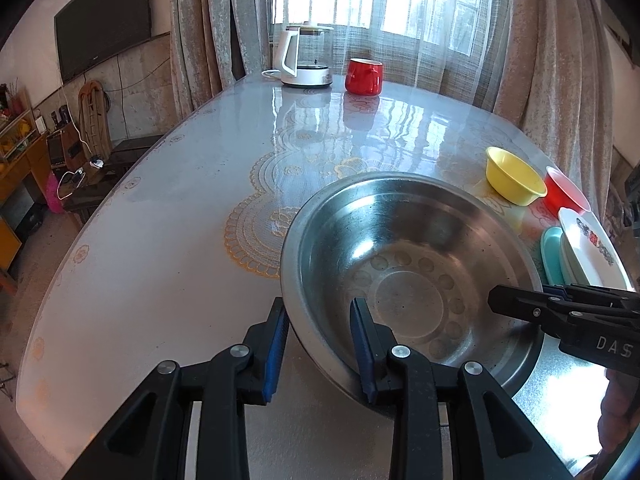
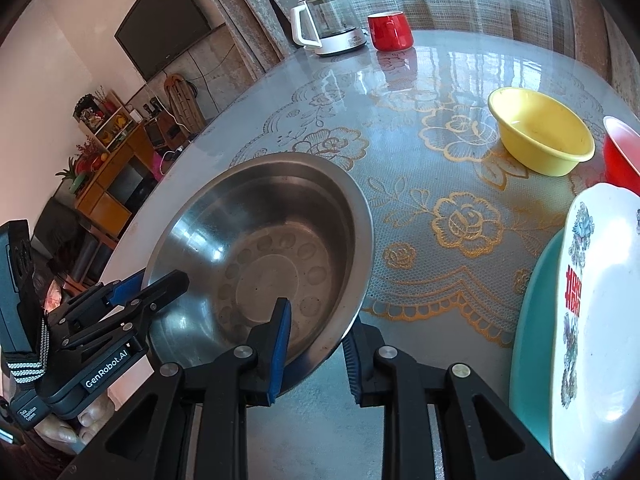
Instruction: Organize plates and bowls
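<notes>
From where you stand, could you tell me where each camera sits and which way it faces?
Left wrist: on the left gripper, facing the window across the table; its jaws straddle the steel bowl's near-left rim; the right gripper enters from the right.
Right wrist: on the right gripper, straddling the bowl's near-right rim; the left gripper shows at left.
Shared: bowl, yellow bowl, kettle, red mug.

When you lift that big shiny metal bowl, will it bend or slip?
The metal bowl probably stays stiff; it looks like rigid steel. It may be slippery, since its surface is smooth and glossy and each tongs straddles only the thin rim: left tongs, right tongs. It looks thin-walled and empty, so likely light for its size.
</notes>
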Motion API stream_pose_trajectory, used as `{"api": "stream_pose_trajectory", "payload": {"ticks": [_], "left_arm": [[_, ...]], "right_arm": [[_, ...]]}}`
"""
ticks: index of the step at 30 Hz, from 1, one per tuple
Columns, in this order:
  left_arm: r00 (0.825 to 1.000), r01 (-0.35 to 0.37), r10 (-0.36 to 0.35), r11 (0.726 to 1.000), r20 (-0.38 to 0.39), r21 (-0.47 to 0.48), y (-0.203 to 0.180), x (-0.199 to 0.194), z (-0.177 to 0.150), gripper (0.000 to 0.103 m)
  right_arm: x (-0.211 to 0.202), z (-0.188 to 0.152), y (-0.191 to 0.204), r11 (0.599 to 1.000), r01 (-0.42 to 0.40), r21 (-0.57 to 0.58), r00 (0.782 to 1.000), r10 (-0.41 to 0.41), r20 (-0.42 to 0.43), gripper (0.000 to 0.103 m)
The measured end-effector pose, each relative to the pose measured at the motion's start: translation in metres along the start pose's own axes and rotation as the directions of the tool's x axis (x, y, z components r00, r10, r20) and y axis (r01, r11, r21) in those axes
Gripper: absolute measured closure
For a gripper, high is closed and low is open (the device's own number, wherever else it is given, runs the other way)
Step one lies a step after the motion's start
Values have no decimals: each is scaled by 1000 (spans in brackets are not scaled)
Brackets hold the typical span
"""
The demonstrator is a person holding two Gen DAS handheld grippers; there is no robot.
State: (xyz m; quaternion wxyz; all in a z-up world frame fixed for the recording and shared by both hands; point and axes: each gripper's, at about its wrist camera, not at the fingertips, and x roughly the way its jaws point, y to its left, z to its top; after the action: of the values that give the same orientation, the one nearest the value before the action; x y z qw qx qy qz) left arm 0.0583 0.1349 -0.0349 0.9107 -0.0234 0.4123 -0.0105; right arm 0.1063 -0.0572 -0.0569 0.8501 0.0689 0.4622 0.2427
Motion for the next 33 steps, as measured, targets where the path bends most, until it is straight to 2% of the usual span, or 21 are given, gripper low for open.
{"api": "stream_pose_trajectory", "payload": {"ticks": [11, 14, 33], "left_arm": [[999, -42, 42, 999, 8, 7, -8, -7, -6, 70], [999, -46, 46, 999, 3, -2, -7, -8, -6, 69], [988, -145, 148, 987, 43, -64, -8, -31, -13, 66]], "right_arm": [[-3, 1, -1, 1000, 20, -23, 1000, -20, 12, 77], [-5, 1, -2, 999, 27, -29, 1000, -27, 12, 73], [-26, 0, -18, 1000, -1, -9, 999, 2, 42, 64]]}}
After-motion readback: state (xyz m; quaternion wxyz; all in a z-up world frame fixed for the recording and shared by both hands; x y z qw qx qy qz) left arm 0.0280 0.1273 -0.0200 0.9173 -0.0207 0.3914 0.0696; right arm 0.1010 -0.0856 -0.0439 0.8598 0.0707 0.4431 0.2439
